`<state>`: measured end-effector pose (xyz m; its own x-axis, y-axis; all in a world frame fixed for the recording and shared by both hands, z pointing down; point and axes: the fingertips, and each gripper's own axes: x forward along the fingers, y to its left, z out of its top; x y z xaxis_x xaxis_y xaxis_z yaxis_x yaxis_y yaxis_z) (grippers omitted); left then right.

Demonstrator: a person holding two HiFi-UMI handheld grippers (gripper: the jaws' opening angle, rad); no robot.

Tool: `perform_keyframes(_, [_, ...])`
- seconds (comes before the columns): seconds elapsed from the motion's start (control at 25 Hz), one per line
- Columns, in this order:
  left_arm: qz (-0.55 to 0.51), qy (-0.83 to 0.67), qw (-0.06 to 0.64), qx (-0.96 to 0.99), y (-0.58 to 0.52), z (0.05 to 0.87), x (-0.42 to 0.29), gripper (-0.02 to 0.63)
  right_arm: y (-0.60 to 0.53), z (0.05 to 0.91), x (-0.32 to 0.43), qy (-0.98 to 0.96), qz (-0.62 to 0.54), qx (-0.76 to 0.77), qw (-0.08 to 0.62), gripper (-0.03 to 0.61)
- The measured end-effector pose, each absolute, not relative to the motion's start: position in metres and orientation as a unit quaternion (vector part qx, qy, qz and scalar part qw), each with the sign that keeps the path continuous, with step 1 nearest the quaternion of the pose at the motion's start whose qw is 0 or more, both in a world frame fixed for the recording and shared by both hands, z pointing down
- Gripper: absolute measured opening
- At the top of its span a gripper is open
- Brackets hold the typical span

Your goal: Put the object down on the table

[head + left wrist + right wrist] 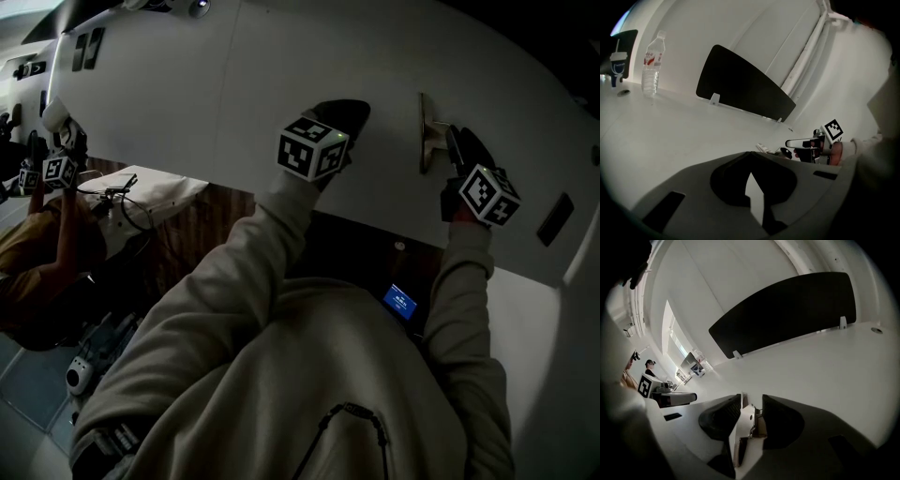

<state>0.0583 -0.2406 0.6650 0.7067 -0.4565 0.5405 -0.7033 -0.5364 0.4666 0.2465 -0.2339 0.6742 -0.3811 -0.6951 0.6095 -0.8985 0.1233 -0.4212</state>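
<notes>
Your right gripper (pixel 749 399) has its jaws apart around the metal bracket (pixel 746 425); your left gripper (pixel 751 157) is pinched together, empty. Likely stiff, slick and light: pinch its flat plate.

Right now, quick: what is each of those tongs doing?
Left tongs: closed, nothing in them.
Right tongs: open; a metal piece stands between them, not gripped.

- Your left gripper (pixel 347 114) is over the counter (pixel 281 56), to the left of your right gripper (pixel 461 145).
- The object (pixel 431 136) rests on the counter between the two grippers, within the right gripper's jaws.
- A panel (pixel 740 89) stands along the counter's back.
- A bottle (pixel 652 63) stands upright on the counter, left of the panel.
</notes>
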Motion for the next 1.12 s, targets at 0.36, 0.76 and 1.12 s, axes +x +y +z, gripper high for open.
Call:
perform_keyframes(0.36, [0.149,-0.357,0.295,0.874,-0.258,0.612,0.046,-0.005,-0.247,0.612,0.225,-0.772,0.331,0.529,0.117,0.02])
perform_keyframes(0.76, [0.112,-0.361,0.247,0.892,-0.264,0.532,0.038,-0.005,-0.256,0.515,0.21,-0.796,0.278,0.53,0.088,0.02])
perform_keyframes(1.12, [0.071,-0.378,0.196,0.902,-0.281,0.436,0.023,-0.005,-0.26,0.43,0.199,-0.811,0.232,0.533,0.071,0.02])
